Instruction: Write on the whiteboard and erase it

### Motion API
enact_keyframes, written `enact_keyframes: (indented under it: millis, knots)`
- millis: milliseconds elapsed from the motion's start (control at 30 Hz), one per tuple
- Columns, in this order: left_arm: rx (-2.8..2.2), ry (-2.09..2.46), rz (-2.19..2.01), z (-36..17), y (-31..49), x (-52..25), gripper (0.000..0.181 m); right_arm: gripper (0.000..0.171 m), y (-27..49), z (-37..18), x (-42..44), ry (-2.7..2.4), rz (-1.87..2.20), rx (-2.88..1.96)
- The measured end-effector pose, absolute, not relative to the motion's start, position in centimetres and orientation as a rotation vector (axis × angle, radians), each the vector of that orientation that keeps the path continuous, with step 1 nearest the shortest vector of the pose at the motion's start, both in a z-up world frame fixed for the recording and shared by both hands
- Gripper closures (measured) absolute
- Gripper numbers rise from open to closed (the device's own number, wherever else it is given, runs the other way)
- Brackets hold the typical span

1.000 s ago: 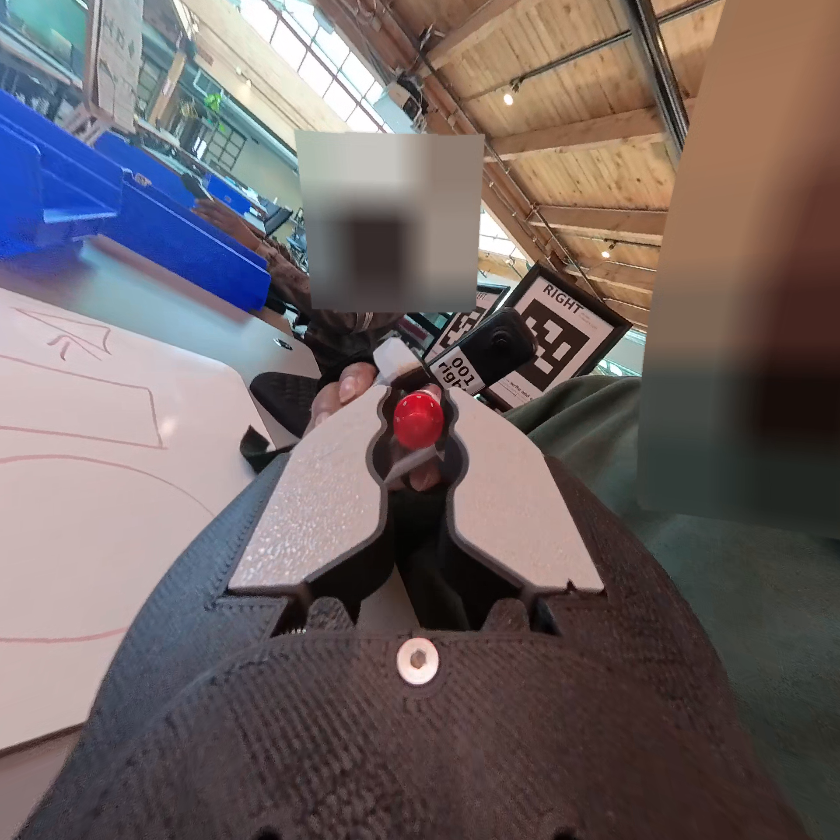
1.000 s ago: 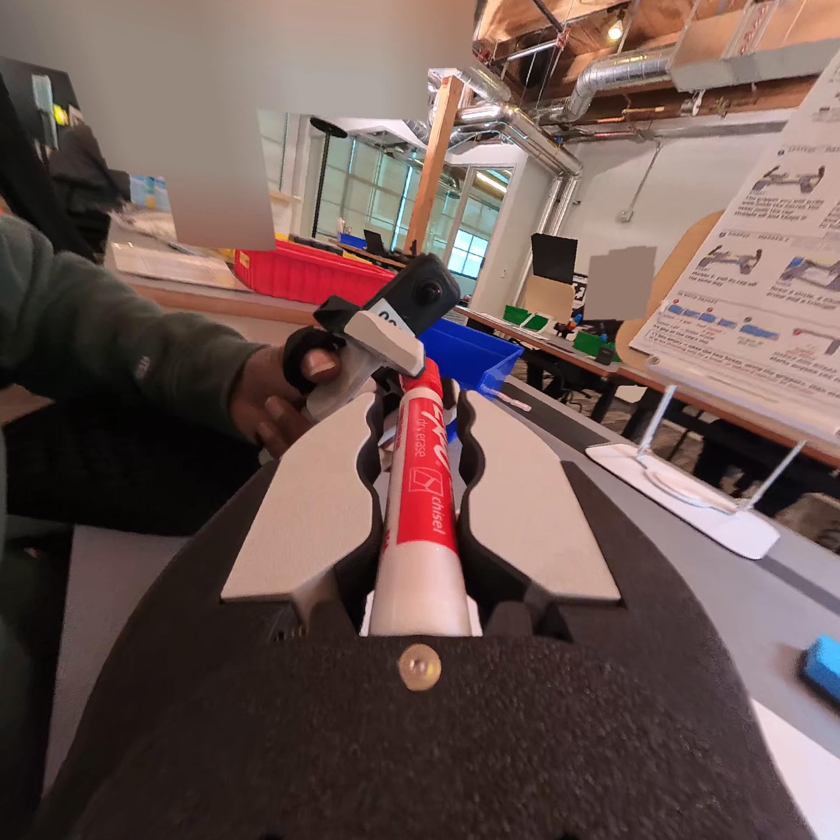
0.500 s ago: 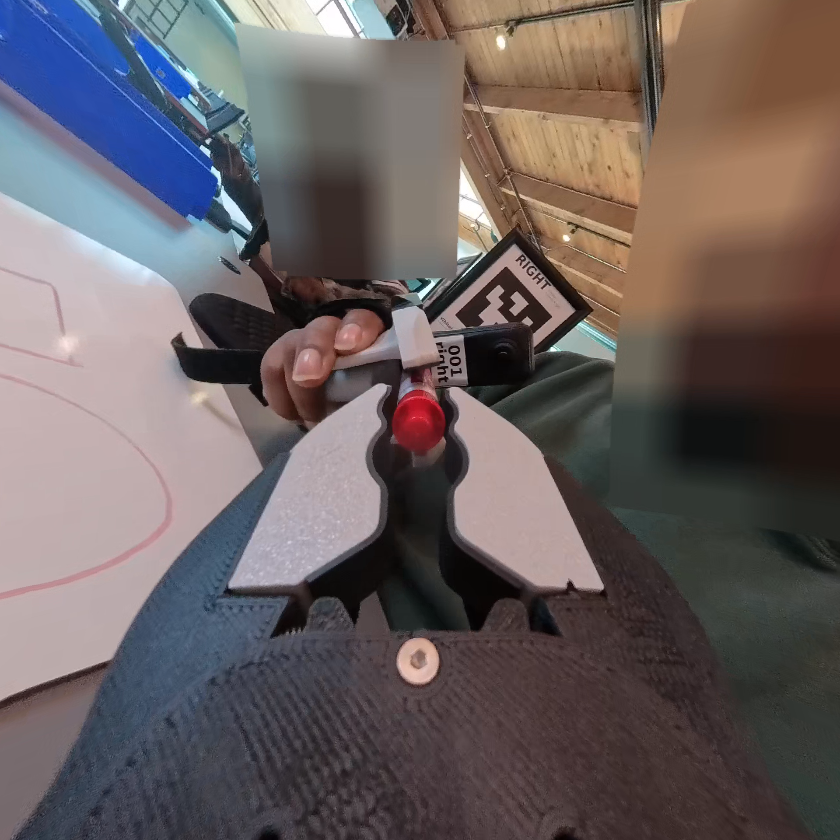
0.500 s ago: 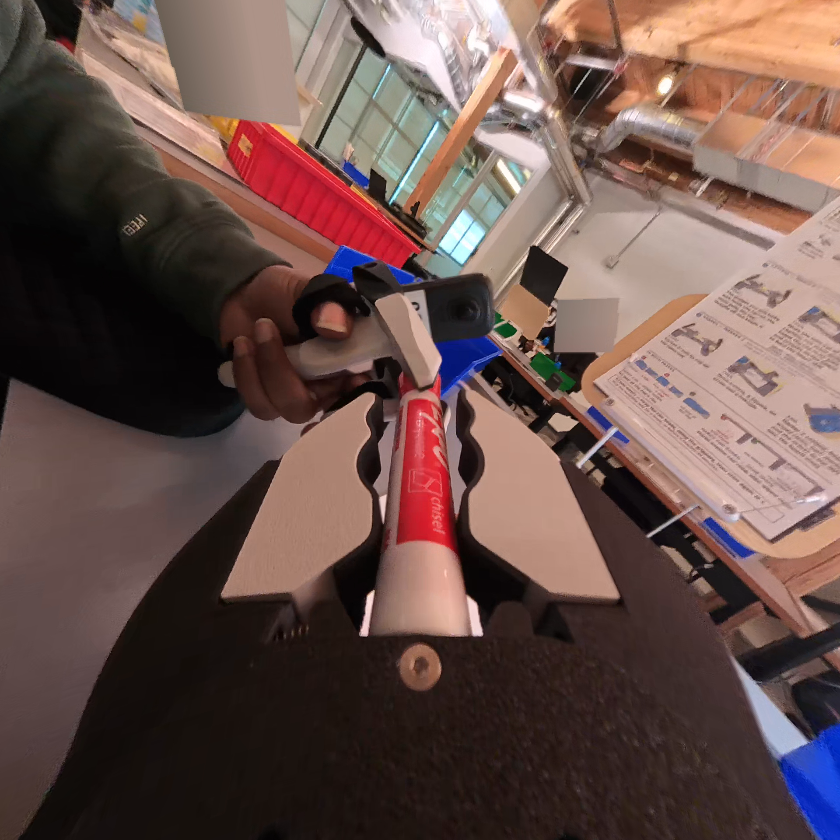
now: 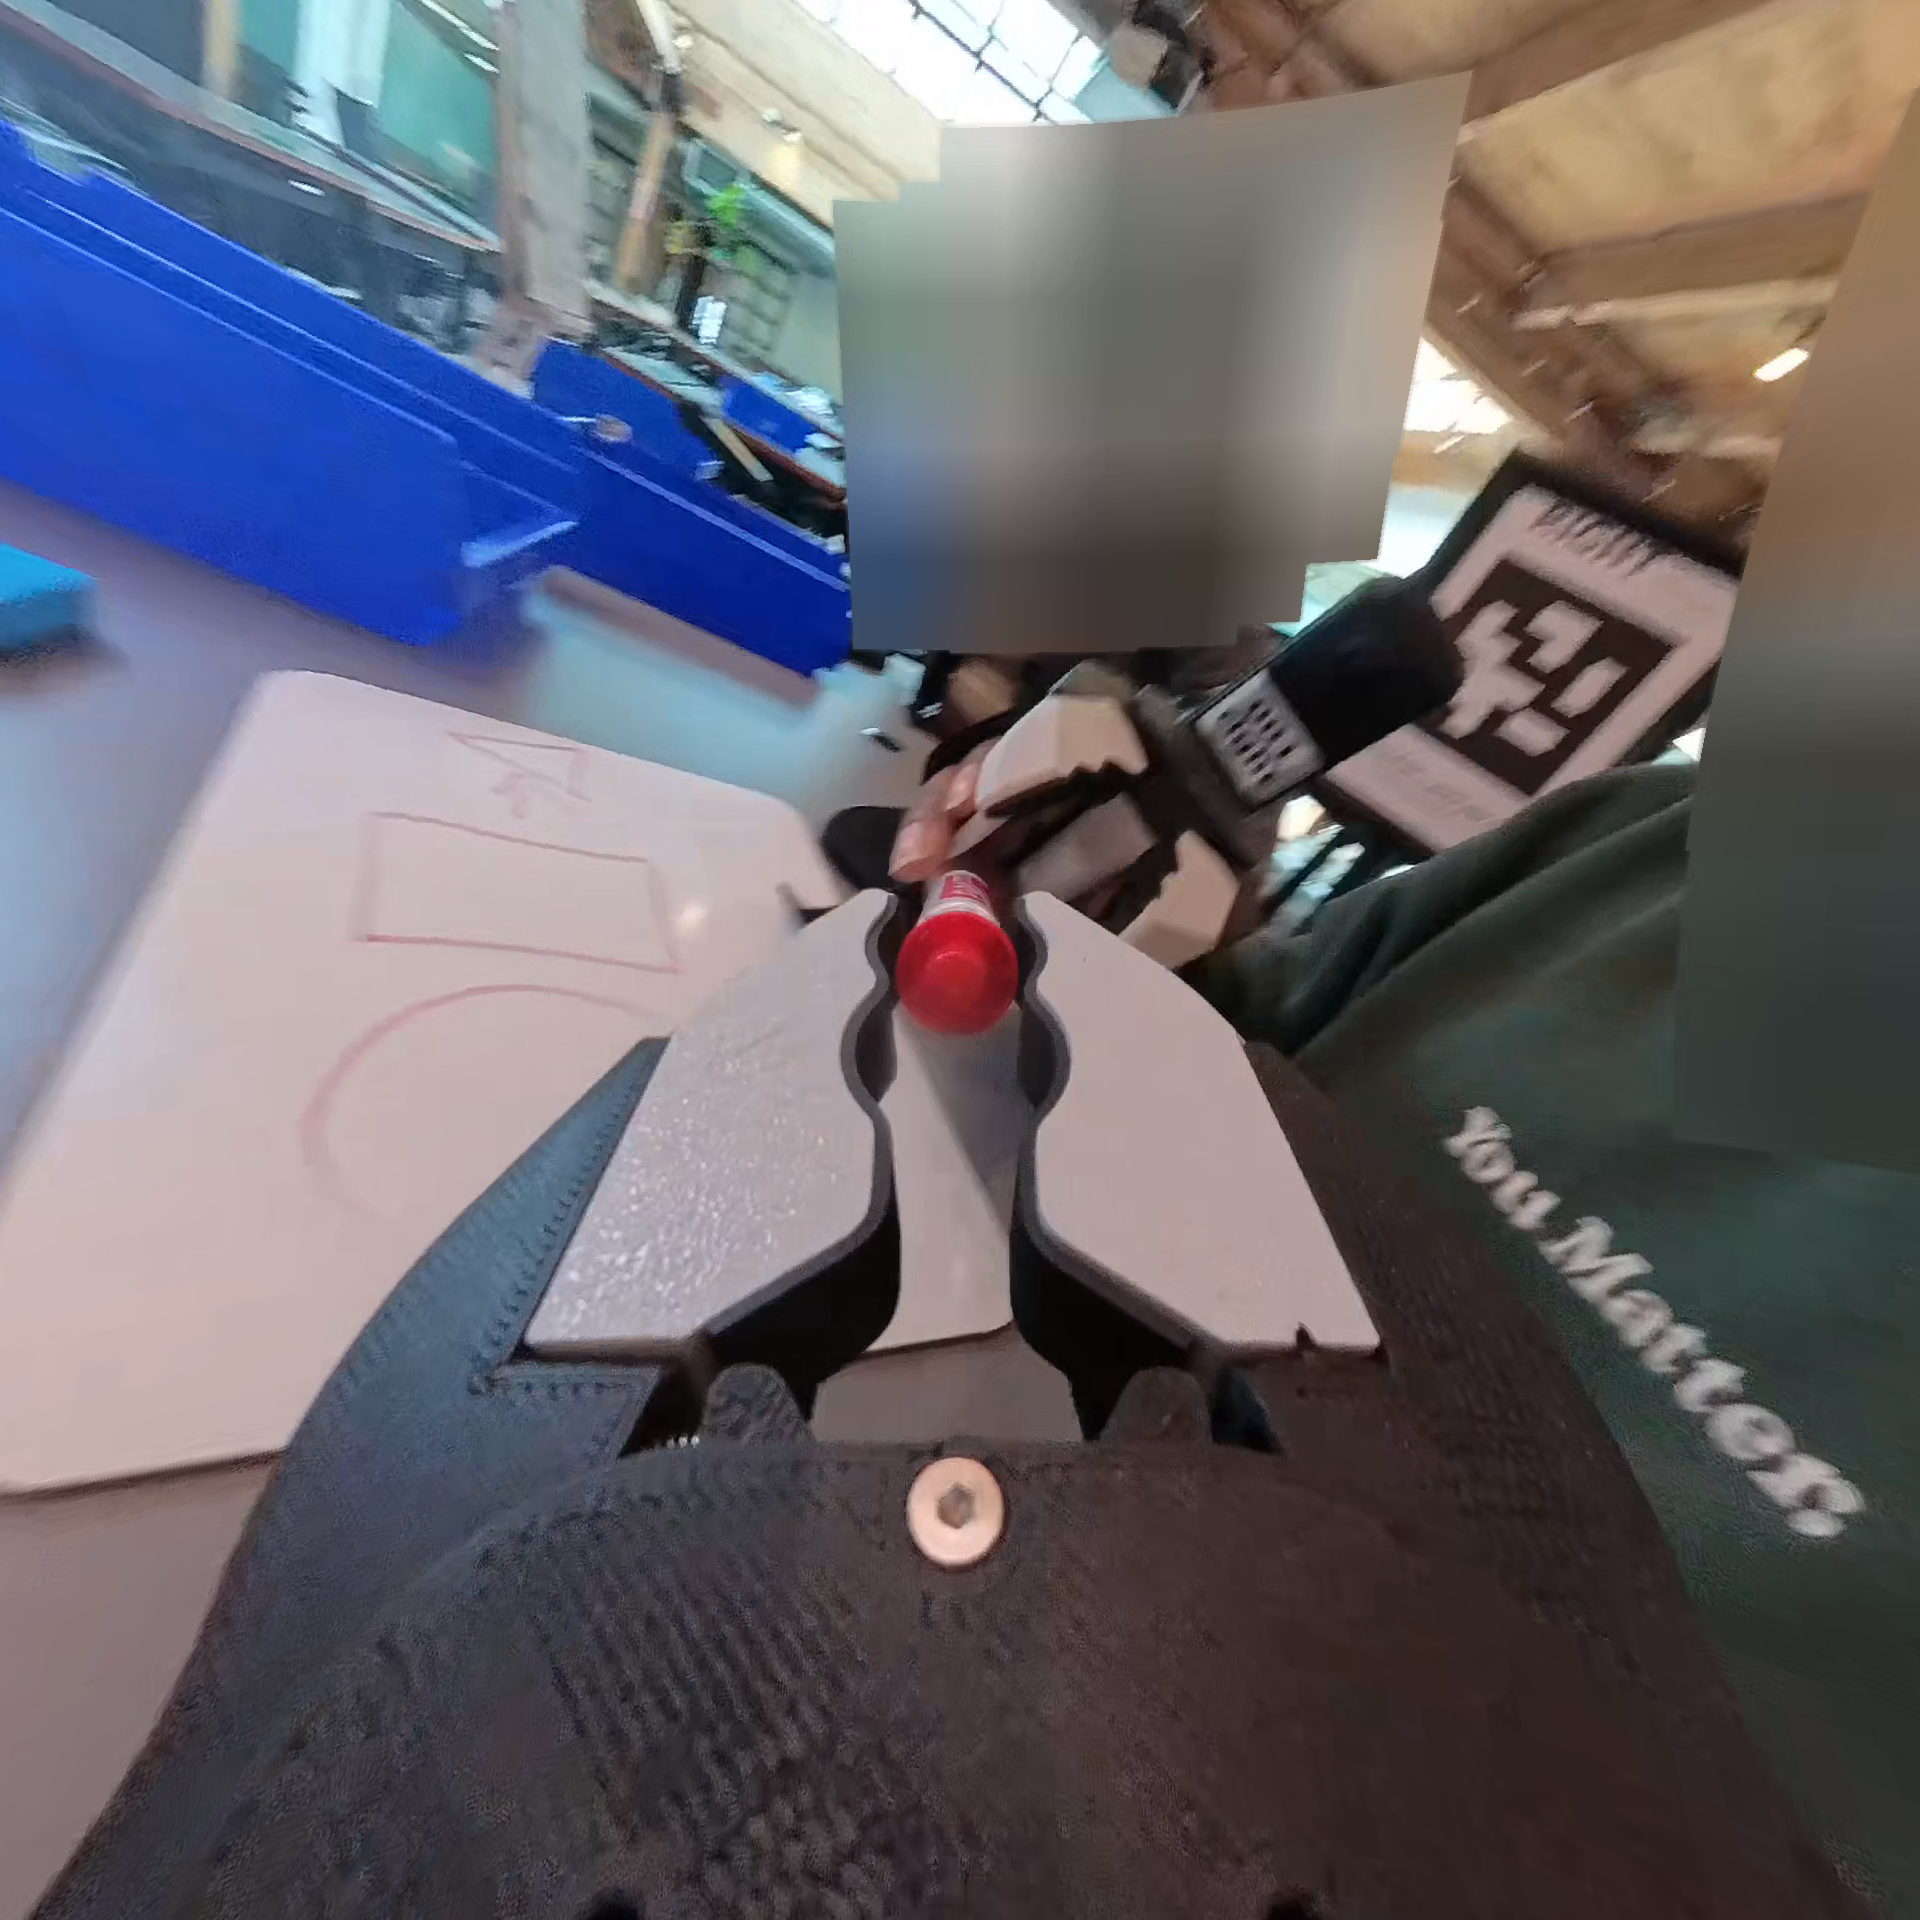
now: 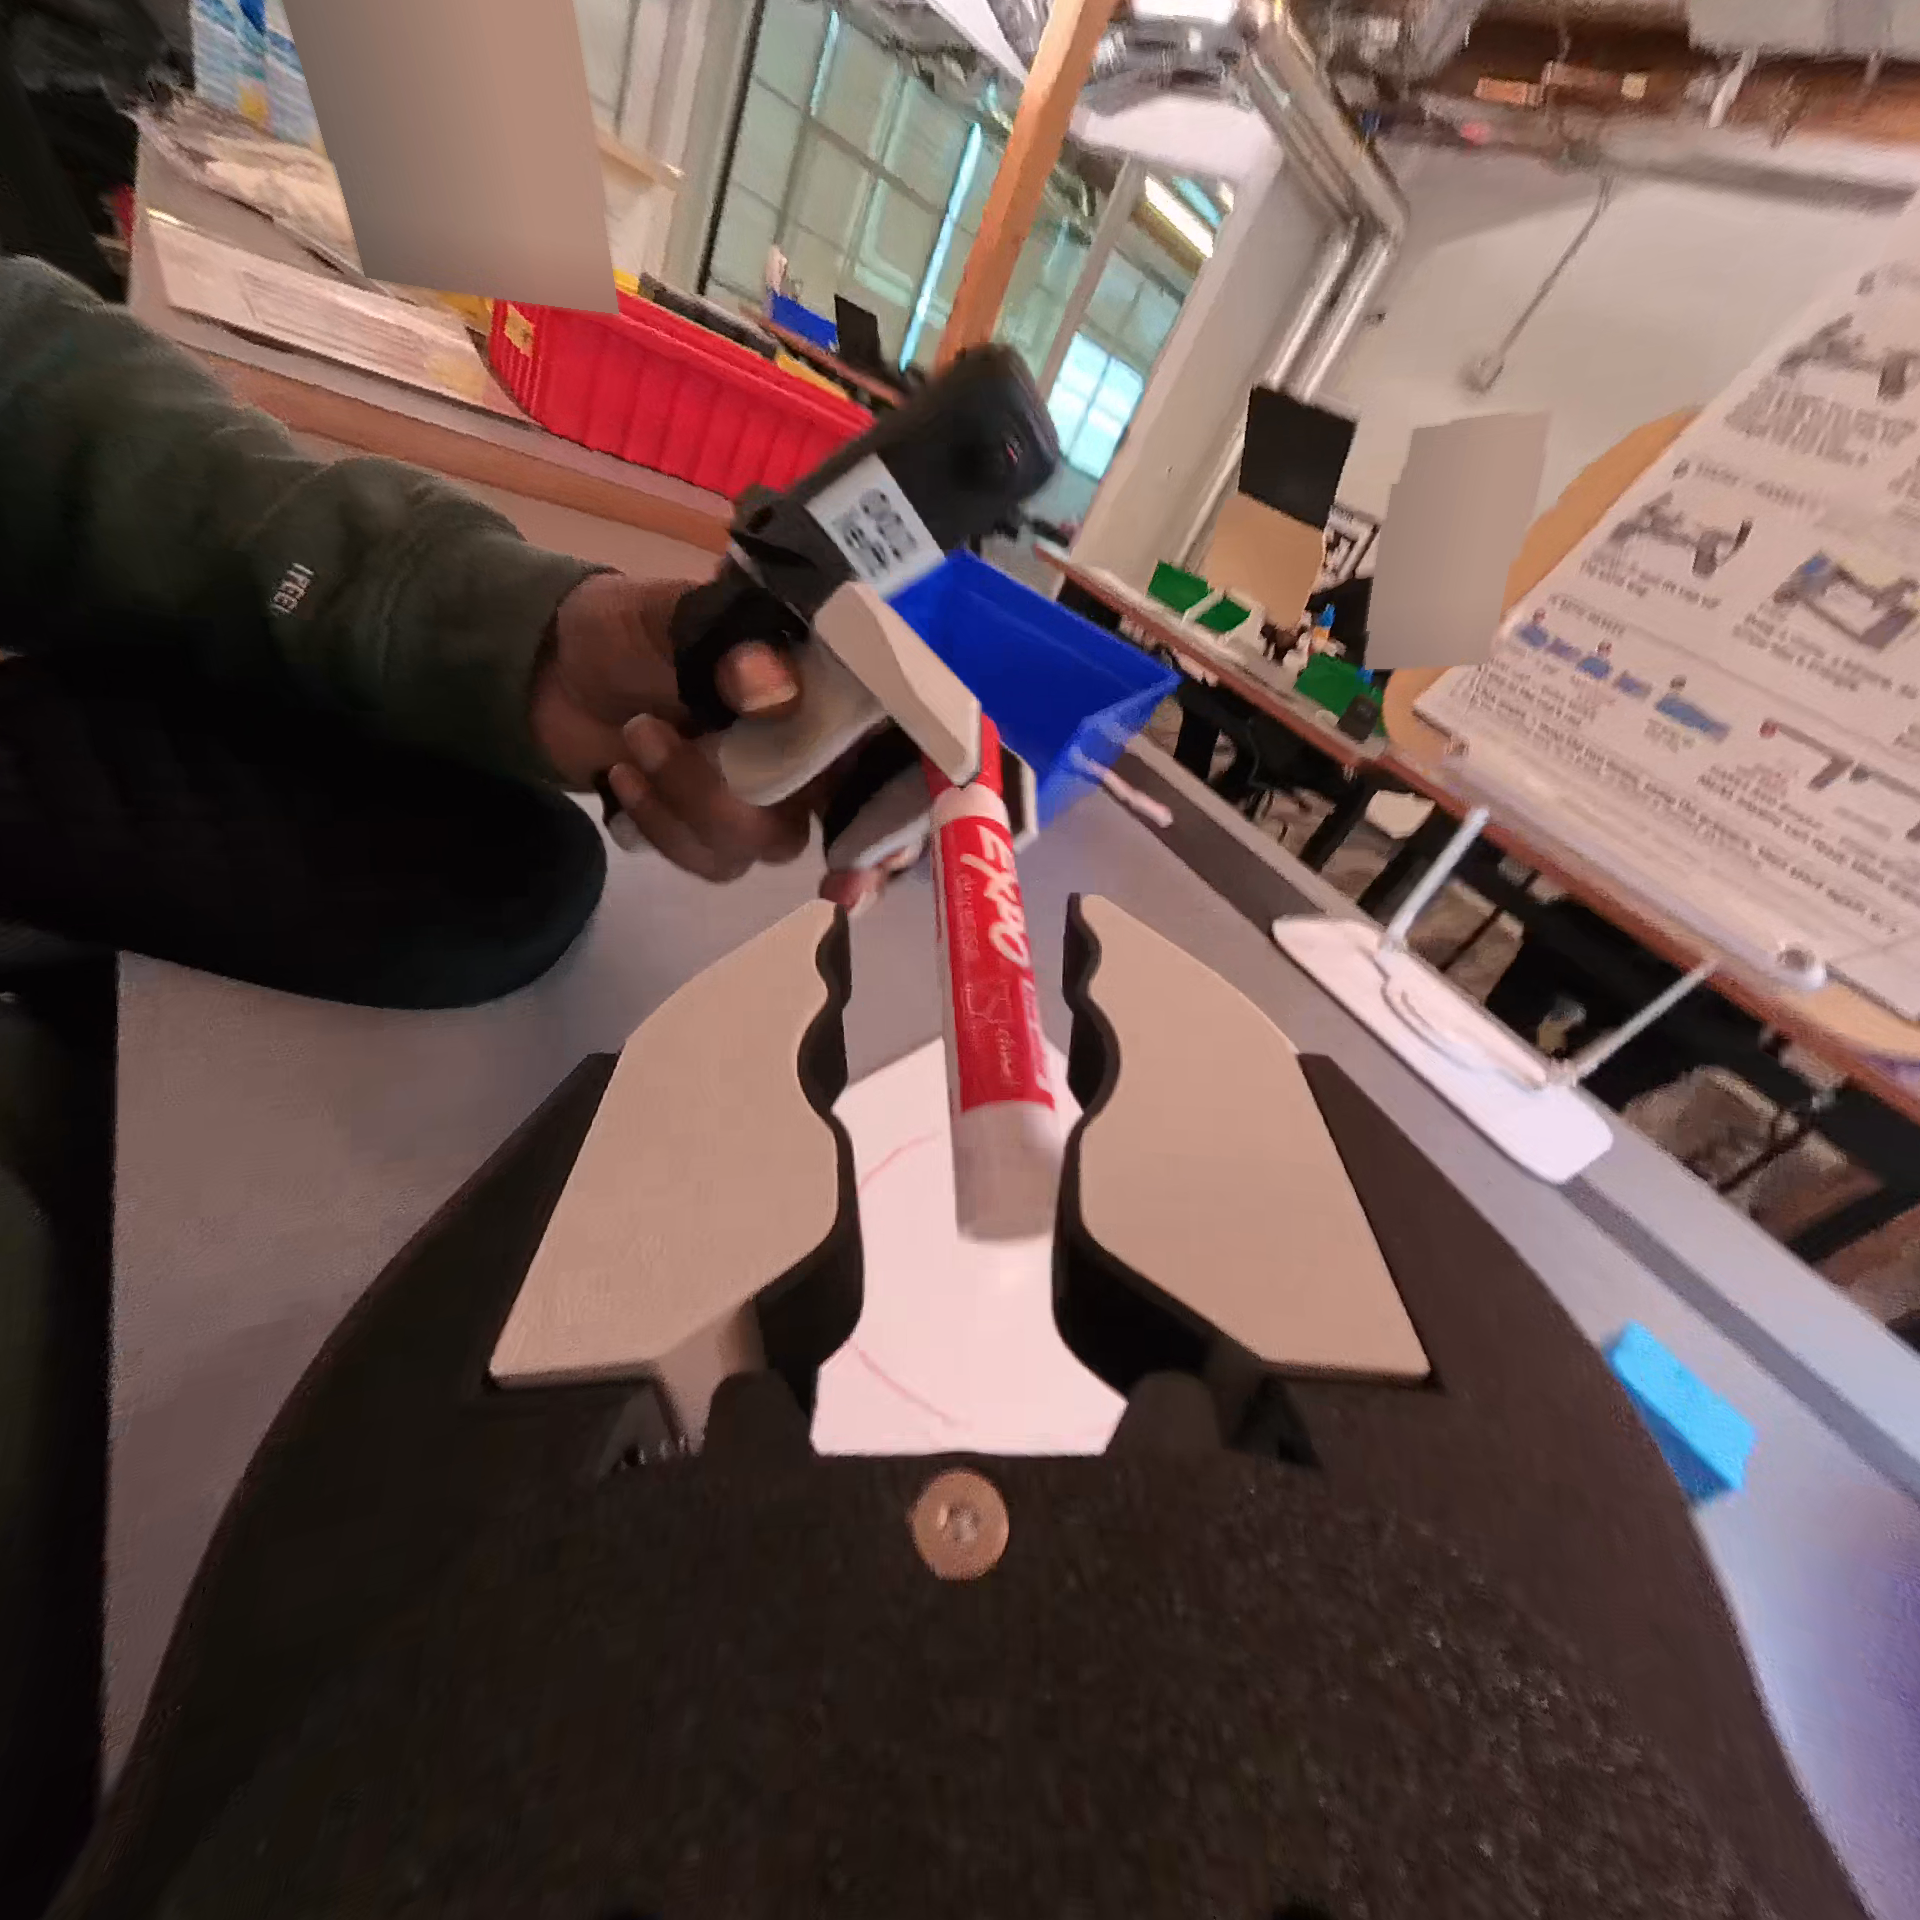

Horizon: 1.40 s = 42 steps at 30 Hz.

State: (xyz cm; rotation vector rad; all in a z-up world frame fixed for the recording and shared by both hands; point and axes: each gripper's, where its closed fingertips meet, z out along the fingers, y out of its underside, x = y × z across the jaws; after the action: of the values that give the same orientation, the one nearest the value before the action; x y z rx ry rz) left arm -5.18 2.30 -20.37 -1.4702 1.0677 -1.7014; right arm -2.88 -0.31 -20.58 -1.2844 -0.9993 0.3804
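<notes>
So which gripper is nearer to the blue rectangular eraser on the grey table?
Right, probably. The right gripper hangs just beside the blue rectangular eraser; the left gripper, holding the red-and-white marker, is farther off.

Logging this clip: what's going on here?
A person works two handheld grippers over a whiteboard that already carries red shapes. The left gripper pinches one end of a red marker. The right gripper is open, its fingers either side of the marker, not clamping it. A blue eraser lies on the table.
</notes>
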Motion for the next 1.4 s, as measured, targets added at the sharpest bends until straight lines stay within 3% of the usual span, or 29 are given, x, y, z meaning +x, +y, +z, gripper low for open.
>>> enact_keyframes:
  millis: [167, 333, 400, 533, 600, 700, 867, 1167, 1400]
  knots:
    - [-1.472, 1.195, -1.363, -21.9, 2.4, -4.7, 0.162, 0.134, 0.5, -22.1, -1.8, -1.122, 0.294, -1.512]
    - [-1.449, 1.238, -1.3, -22.1, 1.6, -4.2, 0.162, 0.136, 1.4, -24.4, -2.9, -1.247, 0.227, -1.619]
    - [-1.455, 1.242, -1.272, -22.3, 1.6, -4.2, 0.162, 0.153, 1.8, -24.8, -3.1, -1.267, 0.187, -1.619]
    - [-1.445, 1.245, -1.223, -22.5, 1.8, -4.3, 0.161, 0.154, 2.1, -25.2, -3.1, -1.309, 0.155, -1.643]
    - [-1.448, 1.202, -1.25, -22.2, 2.3, -4.5, 0.147, 0.154, 2.5, -25.1, -2.7, -1.305, 0.164, -1.671]
    - [-1.414, 1.165, -1.176, -21.7, 3.4, -5.2, 0.147, 0.153, 3.5, -24.0, -1.0, -1.246, 0.209, -1.716]
    - [-1.382, 1.189, -0.979, -22.6, 5.0, -6.2, 0.181, 0.153, 7.8, -21.4, 4.9, -1.053, 0.247, -1.812]
    - [-1.456, 1.159, -0.901, -24.0, 6.7, -6.5, 0.181, 0.153, 19.2, -15.6, 19.8, -0.638, 0.113, -1.988]
    - [-1.489, 1.137, -0.906, -24.9, 7.4, -6.5, 0.181, 0.154, 27.5, -16.5, 30.0, -0.301, 0.129, -2.215]
